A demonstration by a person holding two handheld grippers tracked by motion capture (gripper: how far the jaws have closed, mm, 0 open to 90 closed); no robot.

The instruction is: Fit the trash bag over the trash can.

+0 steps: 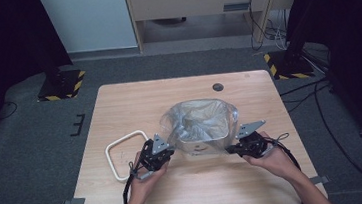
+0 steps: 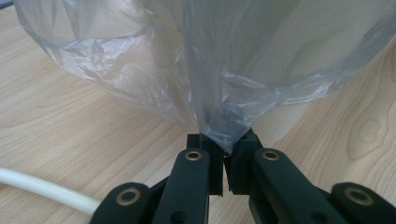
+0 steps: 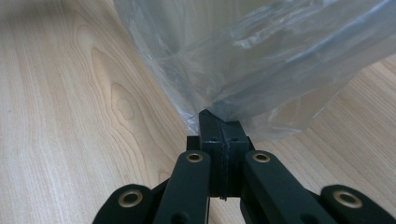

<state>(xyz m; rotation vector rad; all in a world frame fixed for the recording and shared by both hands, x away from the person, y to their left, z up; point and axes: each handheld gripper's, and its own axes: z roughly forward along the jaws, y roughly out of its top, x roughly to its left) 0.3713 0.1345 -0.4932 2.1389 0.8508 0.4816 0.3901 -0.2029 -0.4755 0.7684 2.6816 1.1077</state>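
A clear plastic bag (image 1: 201,122) stands puffed up, mouth upward, in the middle of the wooden table (image 1: 134,101); a pale boxy shape shows through its lower part. My left gripper (image 1: 169,149) is at the bag's near left corner, shut, with a bunched fold of the film (image 2: 224,126) pinched between its jaws (image 2: 224,151). My right gripper (image 1: 230,150) is at the near right corner, its jaws (image 3: 223,130) closed tight on the bag's edge (image 3: 261,79). The film is pulled taut between the two.
A white rounded-square ring (image 1: 122,139) lies flat on the table to the left of my left hand, and its tube (image 2: 42,189) shows beside the left jaws. A dark round hole (image 1: 217,87) sits near the table's far edge. Grey carpet surrounds the table.
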